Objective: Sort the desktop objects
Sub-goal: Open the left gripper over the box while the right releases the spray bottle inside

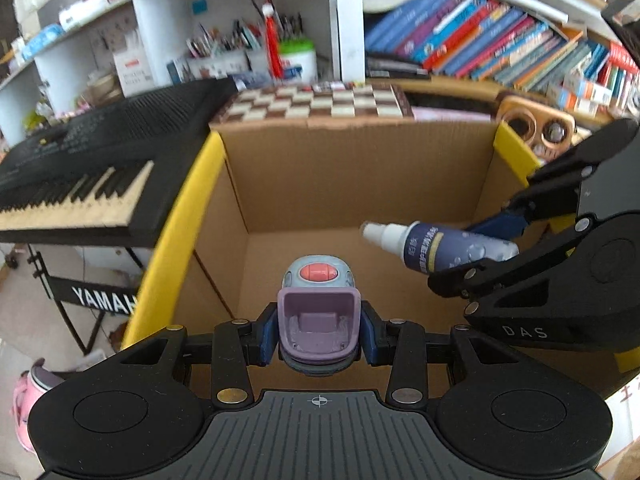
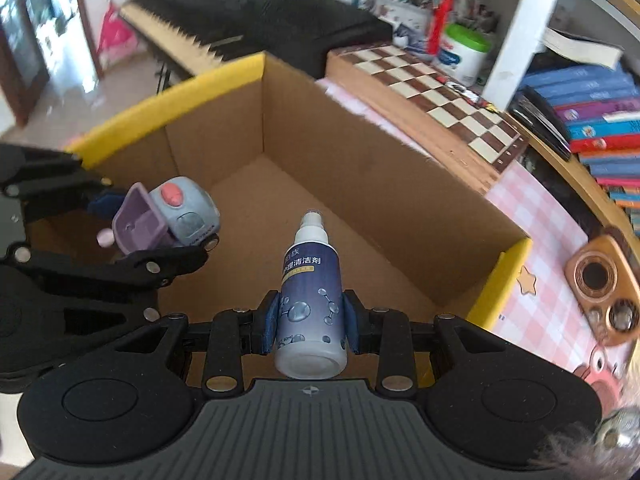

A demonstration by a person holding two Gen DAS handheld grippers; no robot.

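My left gripper (image 1: 319, 334) is shut on a grey and purple toy truck (image 1: 318, 312) with a pink button, held over the open cardboard box (image 1: 320, 168). It also shows in the right wrist view, where the left gripper (image 2: 132, 232) holds the toy truck (image 2: 168, 220) at the left. My right gripper (image 2: 310, 326) is shut on a dark blue spray bottle (image 2: 310, 304) with a white cap, also over the box (image 2: 360, 184). In the left wrist view the right gripper (image 1: 492, 248) holds the spray bottle (image 1: 440, 246) at the right. The box floor looks bare.
A black Yamaha keyboard (image 1: 80, 168) stands left of the box. A chessboard (image 1: 316, 102) lies behind it. A gold device (image 2: 604, 288) lies on the pink checked cloth (image 2: 548, 220) to the right. Shelves of books (image 1: 500, 40) and a green-lidded tub (image 2: 464, 52) stand behind.
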